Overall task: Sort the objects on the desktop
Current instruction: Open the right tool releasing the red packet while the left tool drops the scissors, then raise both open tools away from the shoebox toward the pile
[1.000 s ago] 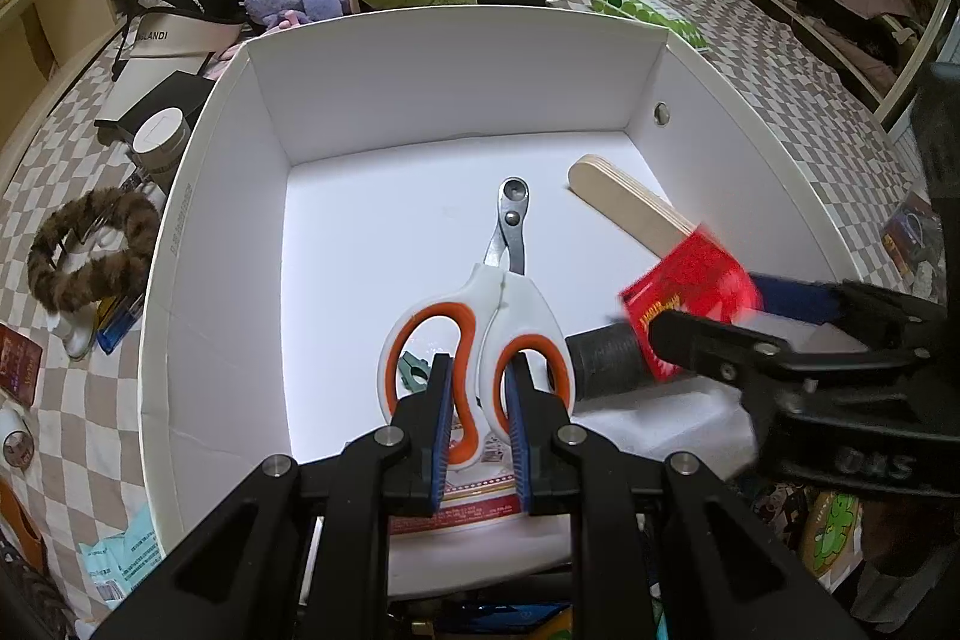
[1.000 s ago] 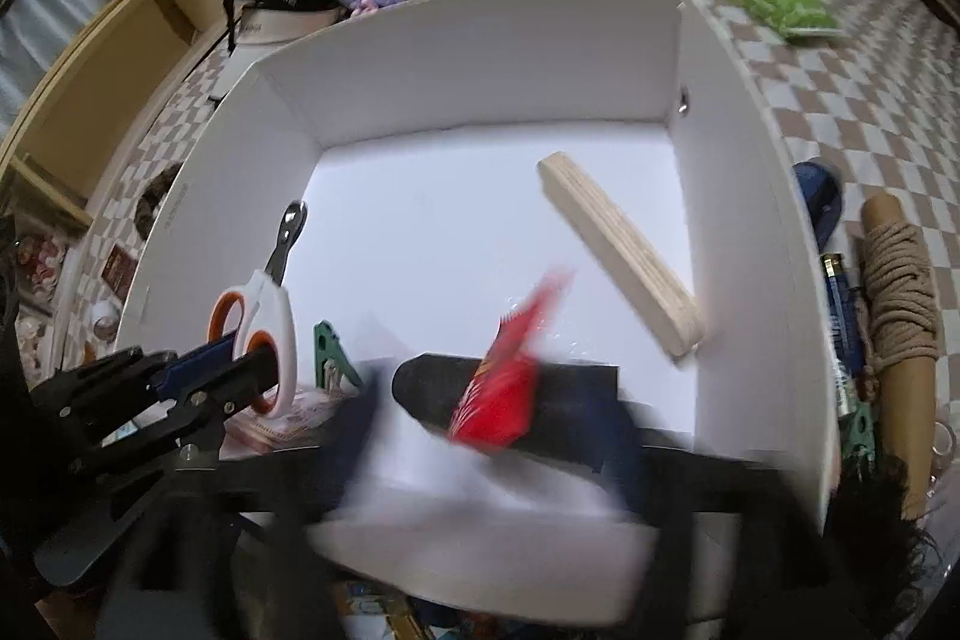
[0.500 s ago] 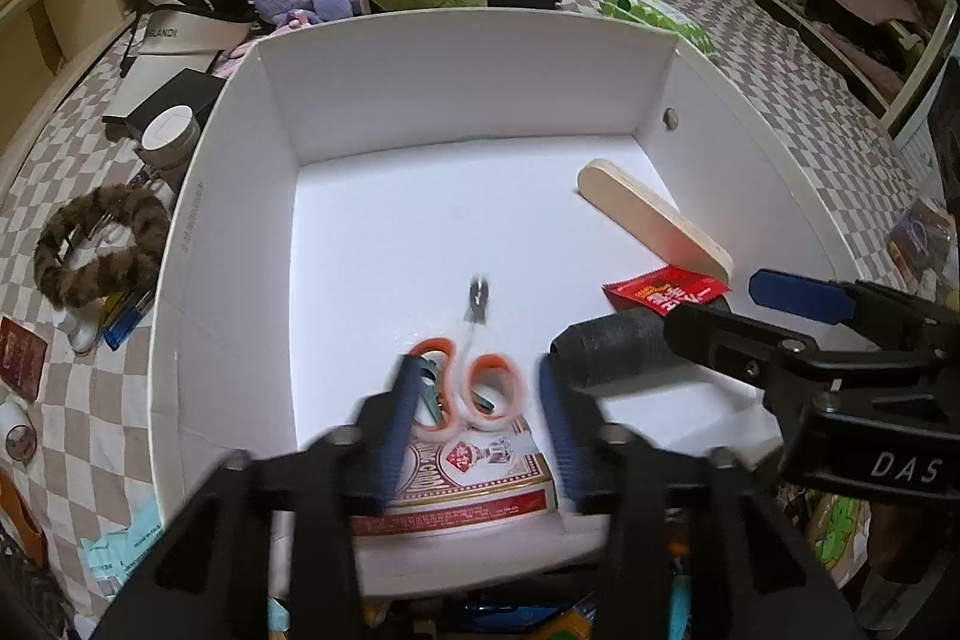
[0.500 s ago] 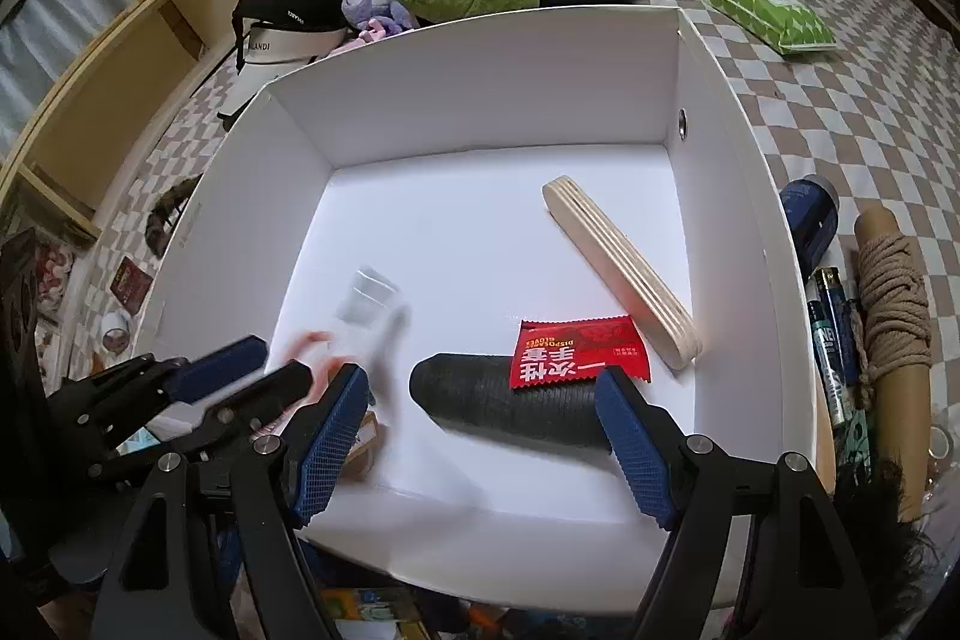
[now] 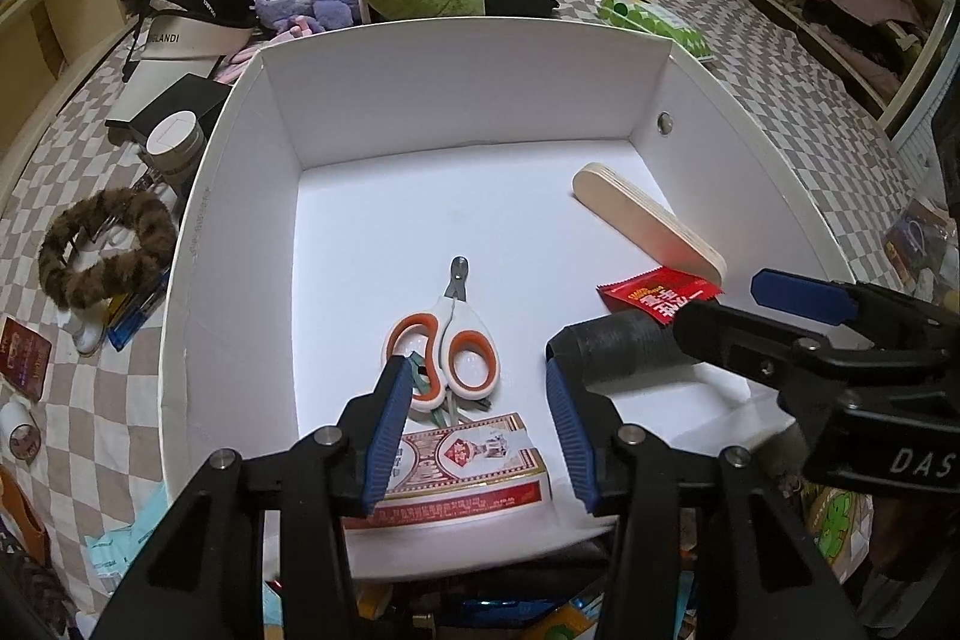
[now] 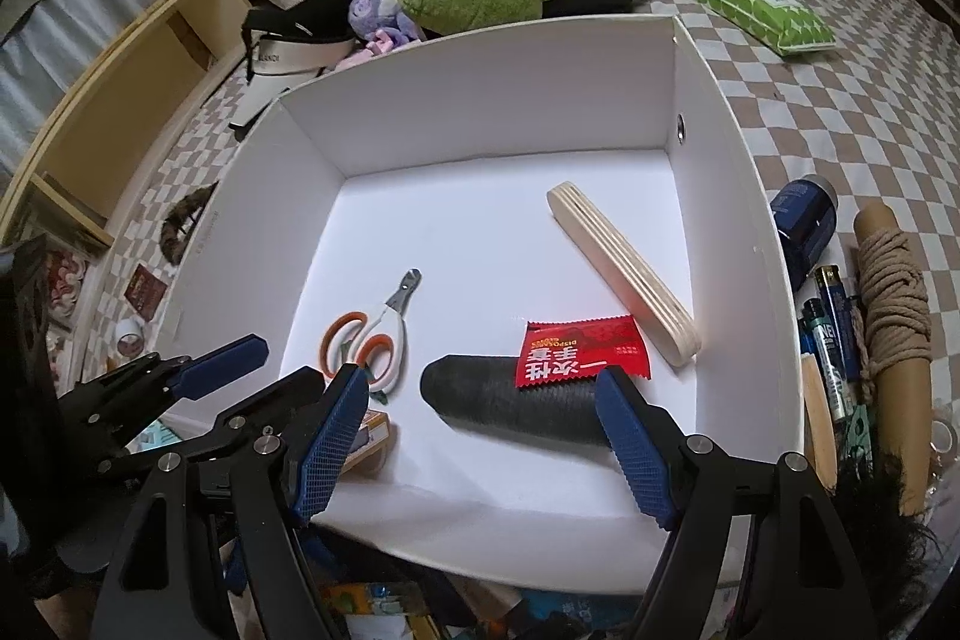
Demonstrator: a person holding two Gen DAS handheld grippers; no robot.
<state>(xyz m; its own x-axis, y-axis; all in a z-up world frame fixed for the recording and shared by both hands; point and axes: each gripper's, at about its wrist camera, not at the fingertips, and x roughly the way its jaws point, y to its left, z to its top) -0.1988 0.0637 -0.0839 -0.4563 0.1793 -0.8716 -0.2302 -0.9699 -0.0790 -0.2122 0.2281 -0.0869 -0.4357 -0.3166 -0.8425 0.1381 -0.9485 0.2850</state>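
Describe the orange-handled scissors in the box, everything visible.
The scissors are small, with a white plastic body, two orange-lined finger loops and short grey metal blades, closed. They lie flat on the white box floor, tips pointing toward the far wall, loops toward the camera. Their loop end overlaps a green clip. Nothing grips them: the open left gripper hangs above.

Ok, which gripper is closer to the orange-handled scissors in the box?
Left. The left gripper hangs open just above the scissors; the right gripper is over the black roll beside them.
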